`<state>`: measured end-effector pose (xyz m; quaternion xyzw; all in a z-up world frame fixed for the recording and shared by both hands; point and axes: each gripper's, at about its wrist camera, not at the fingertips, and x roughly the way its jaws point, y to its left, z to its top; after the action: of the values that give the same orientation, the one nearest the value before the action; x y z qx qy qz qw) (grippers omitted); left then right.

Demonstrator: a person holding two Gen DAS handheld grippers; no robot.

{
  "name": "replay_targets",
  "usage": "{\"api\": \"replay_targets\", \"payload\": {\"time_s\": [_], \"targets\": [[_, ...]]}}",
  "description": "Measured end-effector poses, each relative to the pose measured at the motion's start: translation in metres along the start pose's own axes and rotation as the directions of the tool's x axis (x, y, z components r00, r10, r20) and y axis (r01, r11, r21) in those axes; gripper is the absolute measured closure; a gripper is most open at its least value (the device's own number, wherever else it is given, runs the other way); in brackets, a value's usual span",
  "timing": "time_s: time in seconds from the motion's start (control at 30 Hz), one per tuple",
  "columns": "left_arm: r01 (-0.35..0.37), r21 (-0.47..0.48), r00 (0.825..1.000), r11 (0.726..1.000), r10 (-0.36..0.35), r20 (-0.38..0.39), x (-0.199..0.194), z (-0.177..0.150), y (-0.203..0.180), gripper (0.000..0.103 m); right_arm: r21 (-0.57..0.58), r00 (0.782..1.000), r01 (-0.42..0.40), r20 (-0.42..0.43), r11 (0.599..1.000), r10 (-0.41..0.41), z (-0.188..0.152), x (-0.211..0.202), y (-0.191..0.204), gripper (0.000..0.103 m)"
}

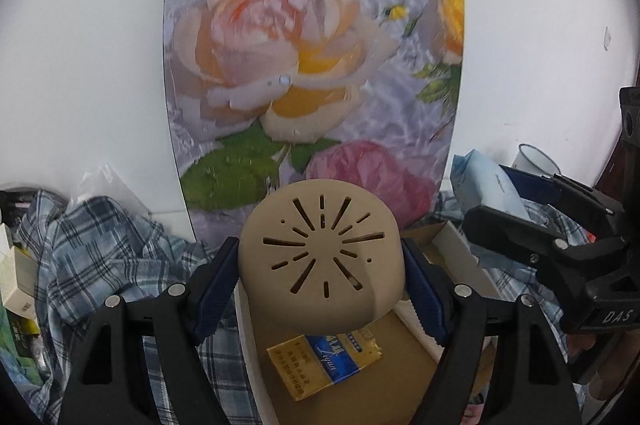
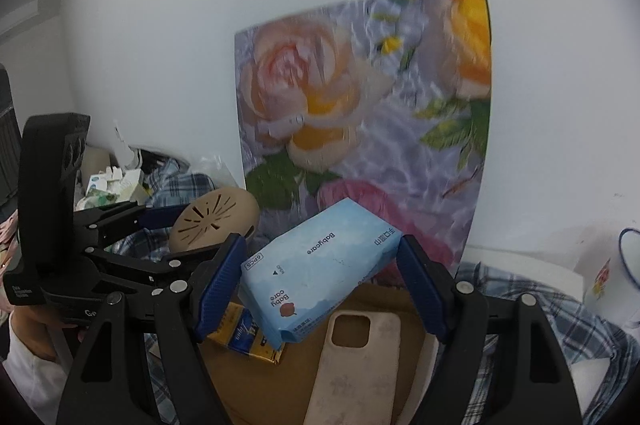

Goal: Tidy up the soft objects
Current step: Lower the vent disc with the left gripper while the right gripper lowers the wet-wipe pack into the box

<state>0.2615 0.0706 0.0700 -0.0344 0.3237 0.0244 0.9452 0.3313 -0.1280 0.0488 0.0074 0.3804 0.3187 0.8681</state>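
We hold the tan cap point(image 1: 320, 257) tight in our left gripper point(image 1: 320, 289) and the blue wipes pack point(image 2: 320, 265) tight in our right gripper point(image 2: 322, 289), over the near box point(image 2: 280, 397).

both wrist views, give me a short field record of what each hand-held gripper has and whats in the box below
left hand-held gripper: shut on beige slotted dome, blue pads against its two sides
right hand-held gripper: shut on blue wipes pack, pack tilted
cardboard box: open, beneath both held items
in box: yellow and blue packet; beige phone case, lying flat
around box: blue plaid cloth
backdrop: rose-print board upright against white wall
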Motion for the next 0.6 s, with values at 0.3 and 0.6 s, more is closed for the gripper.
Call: {"api": "replay_targets", "payload": {"time_s": [0.3,0.6], "targets": [[-0.005,-0.007,0.997,1.000,0.004,-0.072,0.027,-0.011,0.005,0.023,0.039,0.997,-0.001,-0.076,0.999,0.003,-0.016,0.027,-0.012,0.027],[-0.005,-0.021,0.993,1.000,0.003,-0.117,0.046,-0.022,0.011,0.023,0.055,0.990,0.000,-0.143,0.999,0.008,-0.028,0.048,-0.016,0.027]]}}
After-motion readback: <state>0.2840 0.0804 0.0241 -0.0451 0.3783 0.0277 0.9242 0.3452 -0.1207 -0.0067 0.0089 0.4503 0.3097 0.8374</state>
